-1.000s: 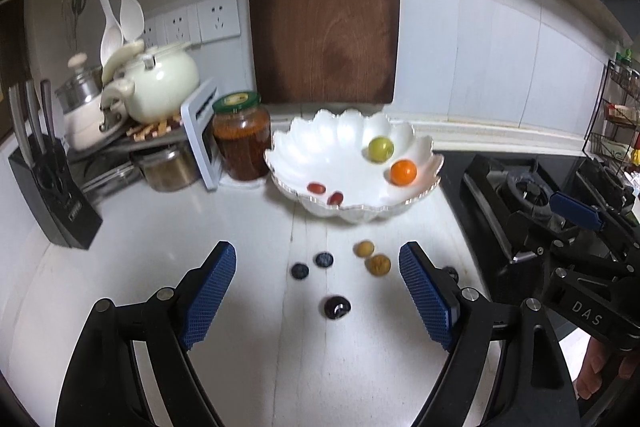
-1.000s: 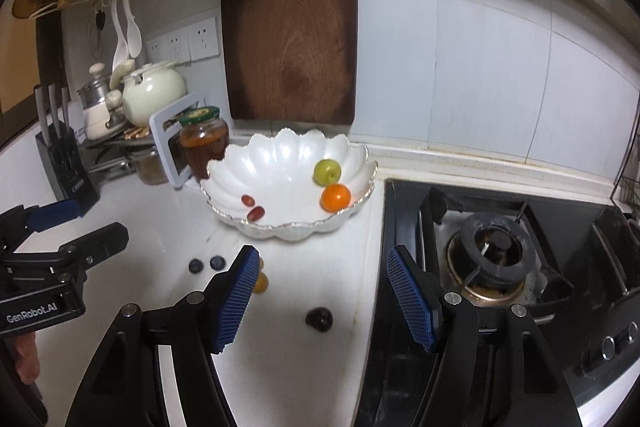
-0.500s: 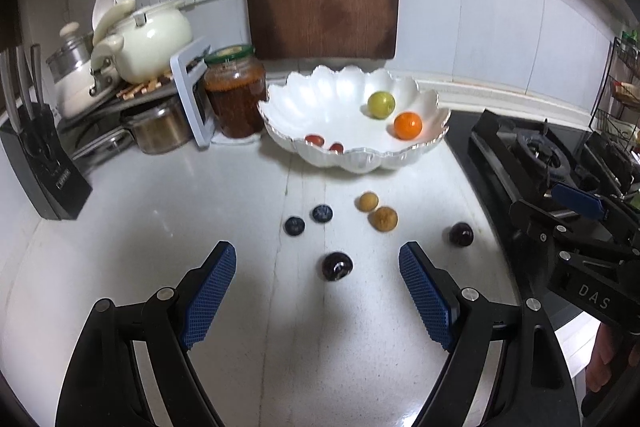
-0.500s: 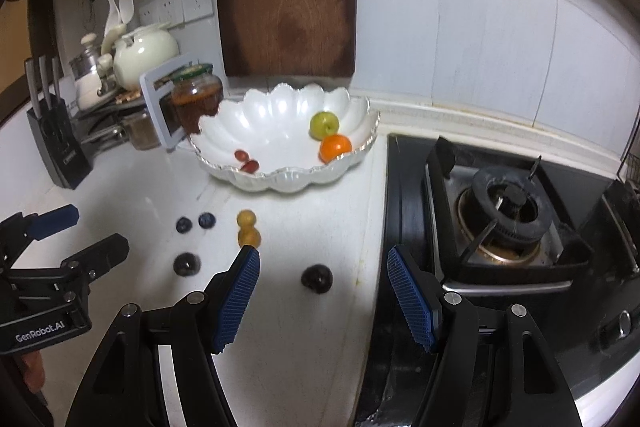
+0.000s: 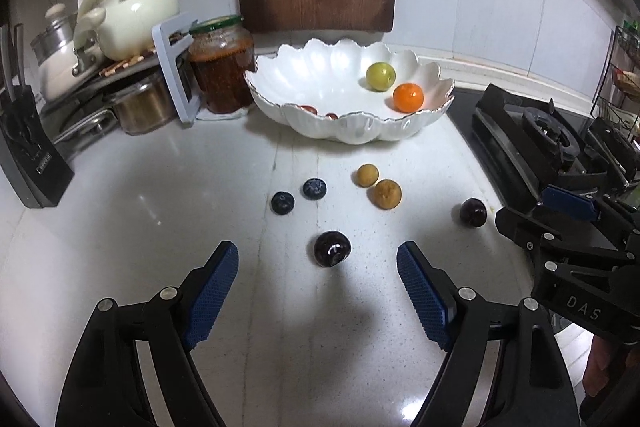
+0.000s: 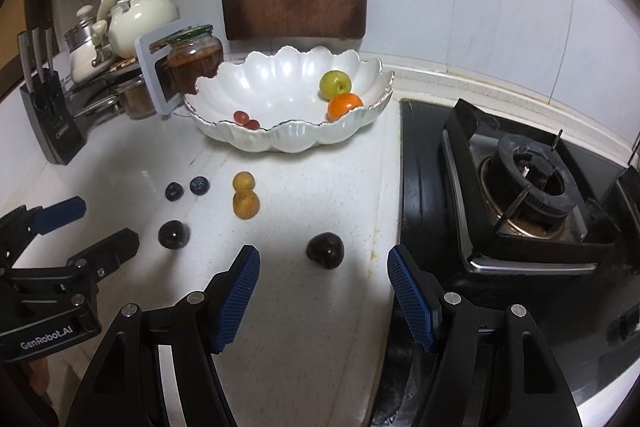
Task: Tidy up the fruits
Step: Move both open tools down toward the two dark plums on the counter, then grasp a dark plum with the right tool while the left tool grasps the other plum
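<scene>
Jaws released on both: left gripper (image 5: pixel 318 277) & right gripper (image 6: pixel 323 281) should each straddle own dark cherry (image 5: pixel 332 249) (image 6: pixel 325 250), clench gently, then carry to scalloped bowl (image 5: pixel 352 129).

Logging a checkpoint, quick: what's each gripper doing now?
Left gripper: open, empty, dark fruit ahead.
Right gripper: open, empty.

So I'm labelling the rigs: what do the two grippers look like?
Both are black angular frames with silver screws and blue ridged pads on the jaws. The left gripper reads "GenRobot.AI" in white; the right gripper reads "DAS". No cables or sleeves show.
</scene>
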A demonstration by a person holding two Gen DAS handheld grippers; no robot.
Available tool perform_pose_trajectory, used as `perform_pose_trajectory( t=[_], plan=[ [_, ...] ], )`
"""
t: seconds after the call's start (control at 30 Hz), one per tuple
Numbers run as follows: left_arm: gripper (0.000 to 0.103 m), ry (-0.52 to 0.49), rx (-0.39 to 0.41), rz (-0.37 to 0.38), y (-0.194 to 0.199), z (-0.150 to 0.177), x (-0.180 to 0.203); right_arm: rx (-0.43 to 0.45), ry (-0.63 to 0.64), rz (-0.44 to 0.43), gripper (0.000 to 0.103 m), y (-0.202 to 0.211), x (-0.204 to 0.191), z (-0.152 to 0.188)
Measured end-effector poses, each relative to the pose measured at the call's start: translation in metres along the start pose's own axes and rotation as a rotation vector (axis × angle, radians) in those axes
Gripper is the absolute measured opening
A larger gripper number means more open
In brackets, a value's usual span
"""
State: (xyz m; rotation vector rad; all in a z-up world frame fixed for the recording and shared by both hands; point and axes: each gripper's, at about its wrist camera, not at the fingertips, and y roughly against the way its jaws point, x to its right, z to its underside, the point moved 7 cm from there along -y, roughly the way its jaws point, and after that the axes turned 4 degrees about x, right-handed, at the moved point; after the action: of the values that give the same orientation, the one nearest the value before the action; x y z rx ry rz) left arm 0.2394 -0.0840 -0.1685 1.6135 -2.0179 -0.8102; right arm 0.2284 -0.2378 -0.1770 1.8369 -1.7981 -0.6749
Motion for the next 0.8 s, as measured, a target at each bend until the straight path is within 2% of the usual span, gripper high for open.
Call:
perform_pose_trajectory(
  t=[0.3,0.8],
  plan=[
    [0.077,-0.004,-0.023,-0.002,-0.024,0.003,0.004,-0.025,-0.027,0.002,0.067,-0.024,0.0,0.002],
    [0.058,-0.003,-0.095,0.005,-0.056,0.012,0.004,-0.085,-0.063,0.007,0.052,-0.054,0.006,0.011]
  ],
)
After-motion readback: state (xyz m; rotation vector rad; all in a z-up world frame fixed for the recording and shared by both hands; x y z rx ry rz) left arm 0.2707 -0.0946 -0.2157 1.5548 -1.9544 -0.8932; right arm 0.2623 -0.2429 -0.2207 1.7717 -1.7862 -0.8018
